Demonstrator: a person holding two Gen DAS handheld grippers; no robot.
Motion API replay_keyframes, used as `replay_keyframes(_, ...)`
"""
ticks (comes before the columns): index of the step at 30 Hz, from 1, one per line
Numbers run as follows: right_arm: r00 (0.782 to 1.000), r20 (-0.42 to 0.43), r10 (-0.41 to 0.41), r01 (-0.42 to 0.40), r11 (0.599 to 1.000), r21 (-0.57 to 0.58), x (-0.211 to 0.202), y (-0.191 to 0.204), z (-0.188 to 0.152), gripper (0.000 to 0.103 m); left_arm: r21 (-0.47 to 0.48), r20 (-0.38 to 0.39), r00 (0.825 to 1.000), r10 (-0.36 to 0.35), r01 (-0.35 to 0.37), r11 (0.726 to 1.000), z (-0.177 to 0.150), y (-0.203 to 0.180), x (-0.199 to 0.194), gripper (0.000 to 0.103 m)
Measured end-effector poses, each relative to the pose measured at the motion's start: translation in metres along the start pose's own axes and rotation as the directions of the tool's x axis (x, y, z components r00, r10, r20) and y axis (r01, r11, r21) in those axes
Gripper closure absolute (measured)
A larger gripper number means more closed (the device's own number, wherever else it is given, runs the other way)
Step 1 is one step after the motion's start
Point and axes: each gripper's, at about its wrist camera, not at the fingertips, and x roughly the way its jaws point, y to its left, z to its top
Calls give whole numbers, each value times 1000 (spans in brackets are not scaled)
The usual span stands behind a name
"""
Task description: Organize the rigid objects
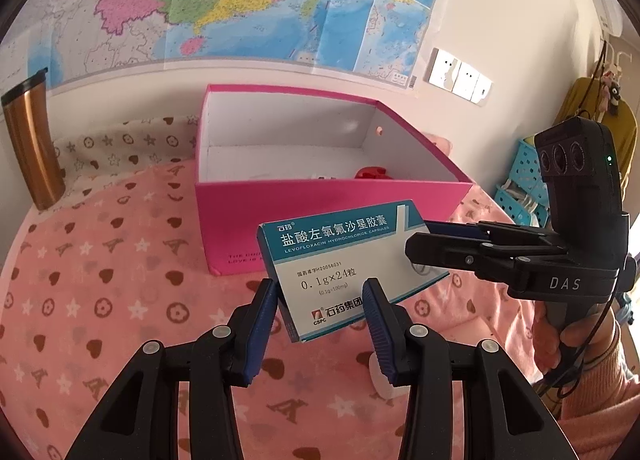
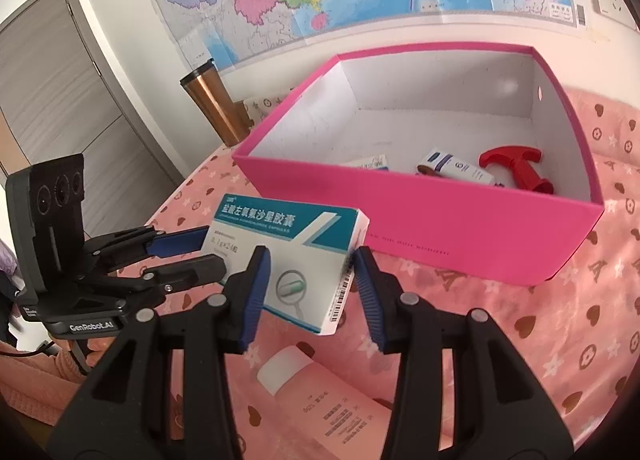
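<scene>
Left wrist view
- Left tool (image 1: 323, 302): its two blue-padded fingers (image 1: 262, 314) stand narrow on either side of one end of the medicine box (image 1: 344, 264), gripping it.
- Medicine box: teal and white, with printed lettering, held off the cloth and tilted, in front of the pink box (image 1: 320, 212).
- Right tool (image 1: 416, 244): it comes in from the right and clamps the other end of the medicine box; a hand (image 1: 576, 336) holds its handle.
- Pink box: open at the top, white inside, standing on the pink patterned cloth (image 1: 100, 280); a red thing (image 1: 372, 172) shows on its floor.
- Surroundings: a copper tumbler (image 1: 30, 144) stands at the left by the wall, and a map (image 1: 240, 0) hangs above.

Right wrist view
- Right tool (image 2: 310, 292): its fingers (image 2: 256, 296) sit narrow on the box's near end, beside its barcode edge.
- Left tool (image 2: 200, 256): it reaches in from the left and grips the far end of the same box (image 2: 296, 260).
- Pink box (image 2: 440, 228): it lies just beyond the held box; inside lie a red T-shaped piece (image 2: 516, 170), a small white carton (image 2: 456, 168), and another flat packet (image 2: 372, 162).
- Pink bottle (image 2: 320, 400): it lies on the cloth under the tool, white cap towards the box.
- Tumbler (image 2: 212, 104): it stands behind the pink box's left corner.
</scene>
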Motion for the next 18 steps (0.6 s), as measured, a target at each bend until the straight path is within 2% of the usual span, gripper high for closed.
replay_keyframes(18,999,54,-5,6,1000,-11,-12,0,15,57,47,41,999,11,-13,999,19,-6,-1,59)
